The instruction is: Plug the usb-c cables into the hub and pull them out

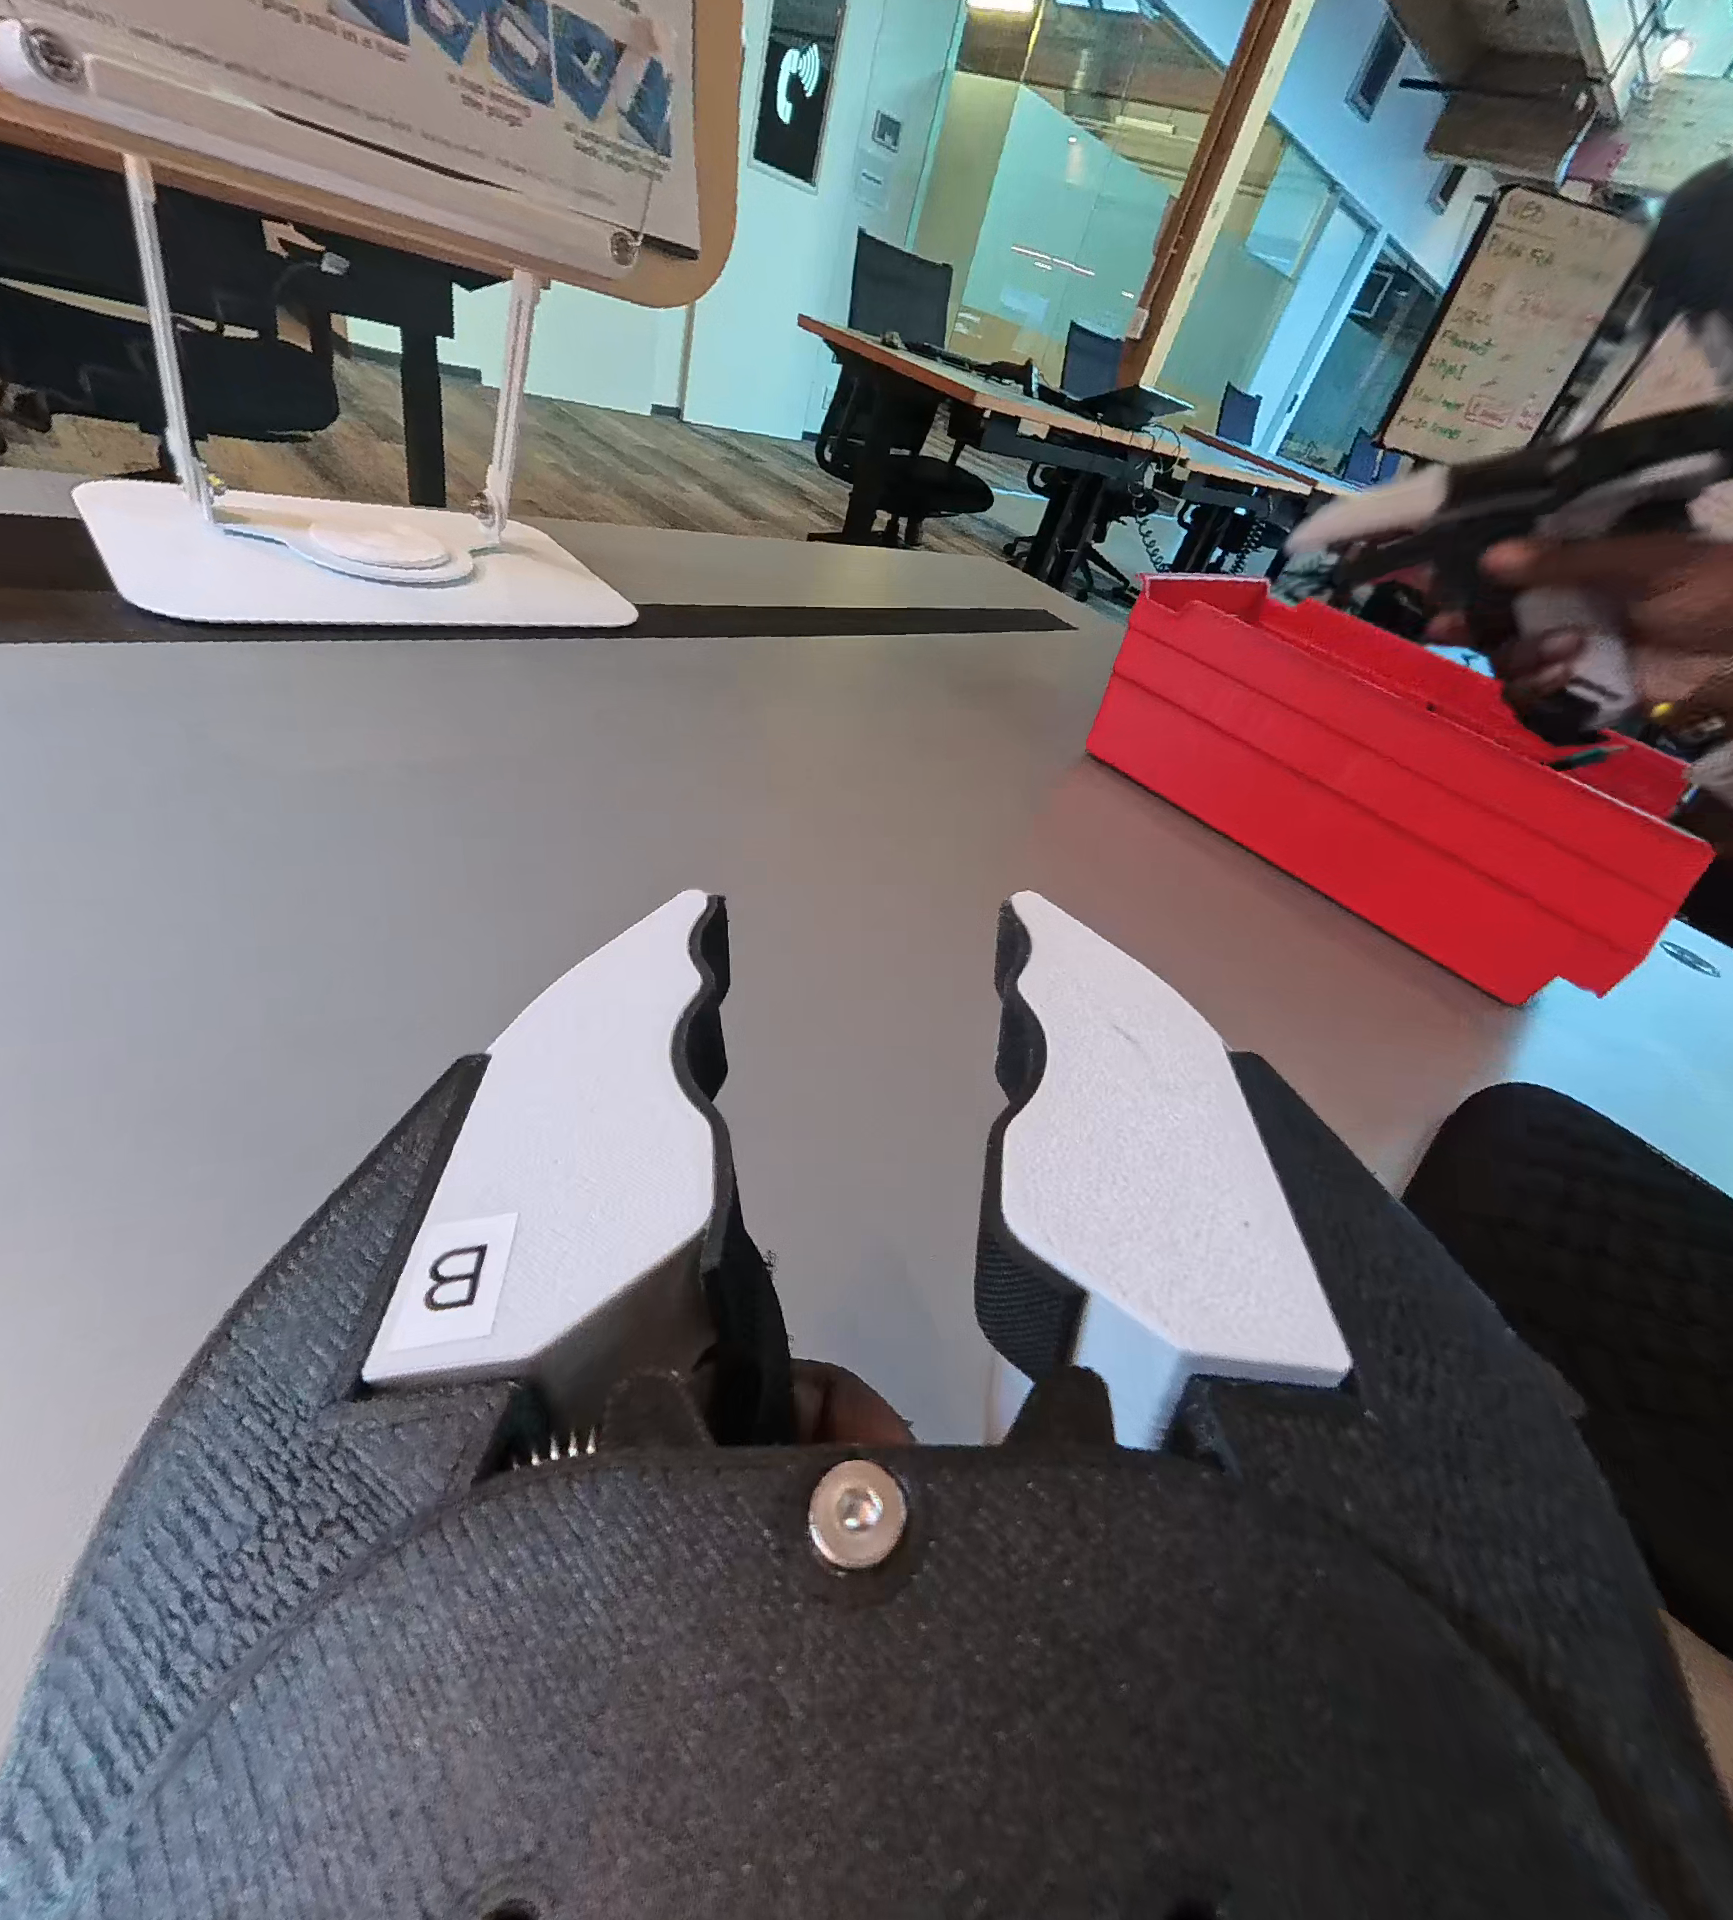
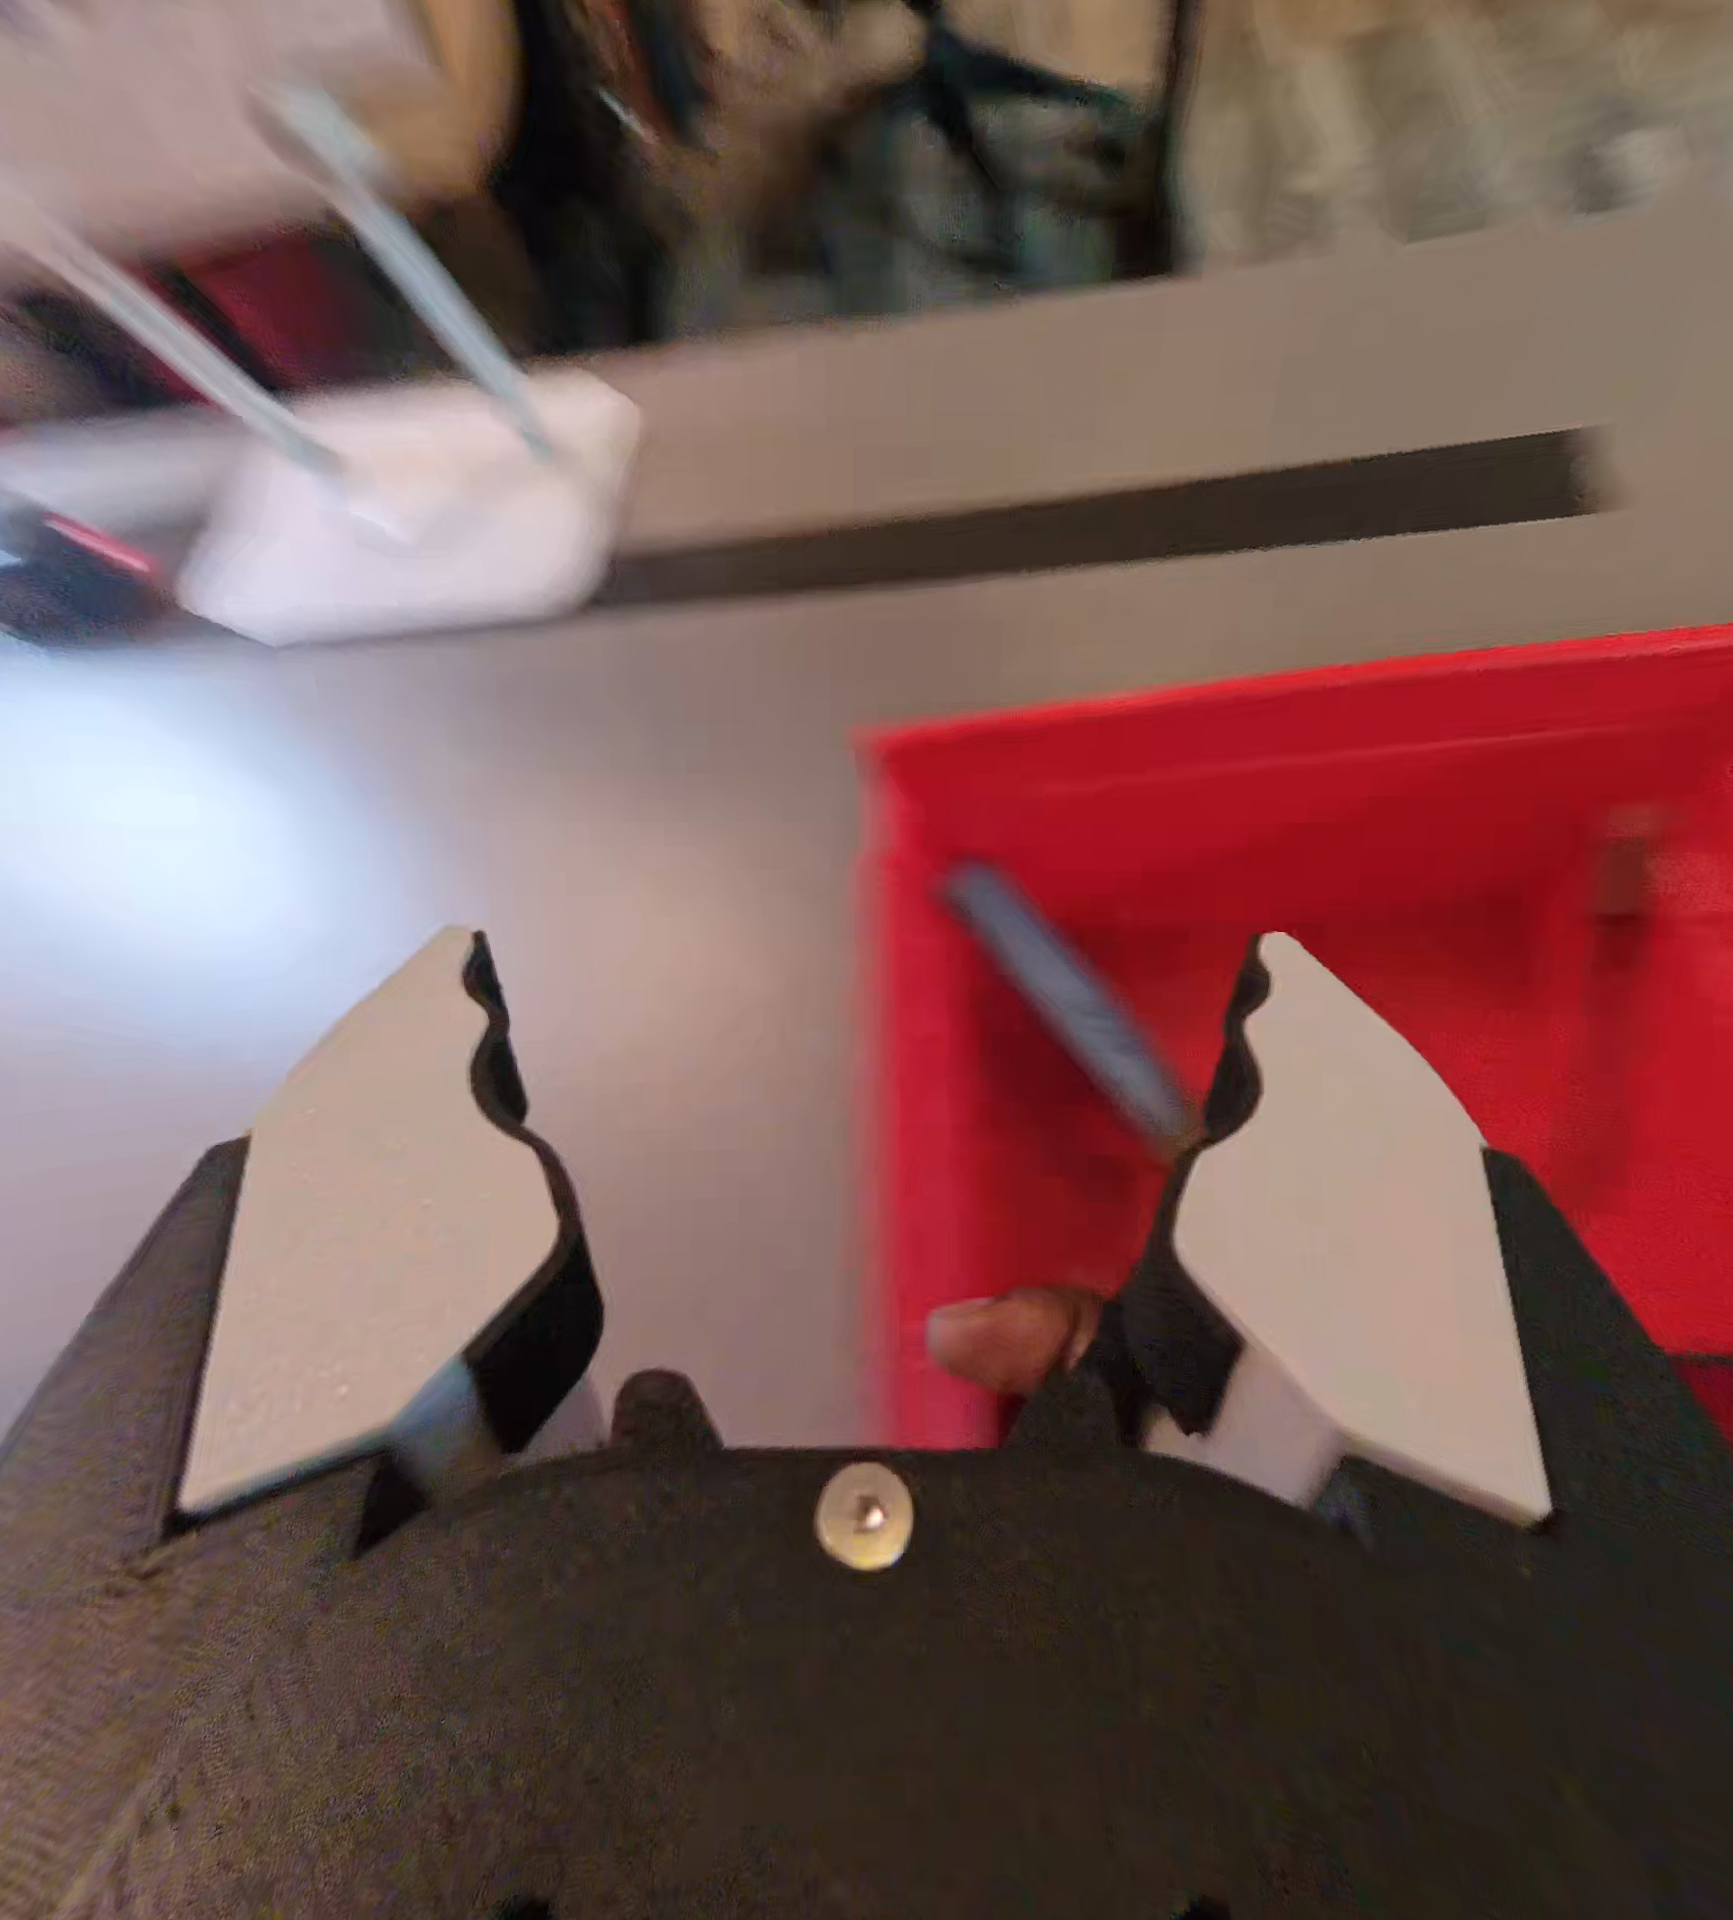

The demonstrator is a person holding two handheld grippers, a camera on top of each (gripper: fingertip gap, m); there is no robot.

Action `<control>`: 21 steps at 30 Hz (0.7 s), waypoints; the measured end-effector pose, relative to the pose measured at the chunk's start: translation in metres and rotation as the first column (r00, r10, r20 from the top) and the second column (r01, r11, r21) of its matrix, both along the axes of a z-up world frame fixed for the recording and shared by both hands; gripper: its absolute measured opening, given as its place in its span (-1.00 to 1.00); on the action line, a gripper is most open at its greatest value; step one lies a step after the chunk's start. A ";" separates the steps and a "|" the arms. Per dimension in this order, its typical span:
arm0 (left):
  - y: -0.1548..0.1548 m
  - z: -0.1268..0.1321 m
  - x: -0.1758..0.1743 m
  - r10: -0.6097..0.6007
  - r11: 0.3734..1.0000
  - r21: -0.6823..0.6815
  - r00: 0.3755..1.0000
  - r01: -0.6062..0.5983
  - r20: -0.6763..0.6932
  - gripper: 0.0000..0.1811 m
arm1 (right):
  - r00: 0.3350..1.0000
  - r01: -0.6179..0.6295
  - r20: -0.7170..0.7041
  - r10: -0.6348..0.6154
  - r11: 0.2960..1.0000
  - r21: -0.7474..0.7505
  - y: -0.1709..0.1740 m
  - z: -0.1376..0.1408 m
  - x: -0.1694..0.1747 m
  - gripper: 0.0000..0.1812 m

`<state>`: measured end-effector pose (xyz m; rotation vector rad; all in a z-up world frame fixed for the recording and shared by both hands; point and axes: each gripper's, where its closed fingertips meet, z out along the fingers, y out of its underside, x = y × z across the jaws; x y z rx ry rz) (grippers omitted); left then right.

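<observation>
My left gripper [image 1: 862,914] is open and empty, low over the bare grey table [image 1: 426,831]. A red tray [image 1: 1361,790] stands to its right; the right gripper [image 1: 1340,530] shows blurred above it, held by a hand. In the right wrist view my right gripper [image 2: 872,945] is wide open and empty over the left edge of the red tray [image 2: 1361,790]. A slim grey bar [image 2: 1059,1008], maybe the hub, lies slanted inside the tray by the right finger. A small dark piece [image 2: 1626,878] sits farther in. No cable is clearly visible.
A white stand [image 1: 353,571] holding an instruction sheet [image 1: 426,104] sits at the table's back left, also blurred in the right wrist view [image 2: 405,509]. A black strip [image 1: 841,621] crosses the table. A black rounded object [image 1: 1620,1351] lies at the right. Office desks and chairs stand beyond.
</observation>
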<state>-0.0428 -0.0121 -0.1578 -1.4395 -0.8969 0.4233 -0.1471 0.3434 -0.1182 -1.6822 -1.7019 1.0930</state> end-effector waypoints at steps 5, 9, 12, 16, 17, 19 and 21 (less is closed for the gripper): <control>-0.005 -0.003 -0.004 0.016 1.000 0.027 0.999 -0.017 0.041 -0.45 | 0.919 -0.375 -0.304 0.251 0.792 -0.481 -0.199 0.123 0.094 0.59; -0.007 -0.003 -0.005 0.022 0.999 0.040 0.999 -0.024 0.048 -0.45 | 0.859 -0.512 -0.212 0.466 0.776 -0.369 -0.333 0.137 0.178 0.12; -0.007 -0.003 -0.005 0.026 0.999 0.031 0.999 -0.028 0.043 -0.45 | 0.769 -0.635 -0.200 0.607 0.686 -0.355 -0.381 0.150 0.215 0.10; -0.012 -0.001 -0.006 0.043 0.998 0.041 0.998 -0.045 0.039 -0.45 | 0.688 -0.717 -0.234 0.687 0.591 -0.370 -0.406 0.158 0.236 0.14; -0.013 0.000 -0.005 0.044 0.998 0.044 0.998 -0.046 0.038 -0.45 | 0.677 -0.728 -0.251 0.692 0.580 -0.365 -0.410 0.161 0.238 0.18; -0.013 0.002 -0.004 0.043 0.998 0.049 0.999 -0.045 0.033 -0.45 | 0.691 -0.716 -0.255 0.677 0.590 -0.374 -0.413 0.163 0.232 0.15; -0.013 0.004 -0.003 0.045 0.998 0.045 0.999 -0.046 0.021 -0.45 | 0.659 -0.733 -0.239 0.713 0.539 -0.415 -0.421 0.160 0.239 0.15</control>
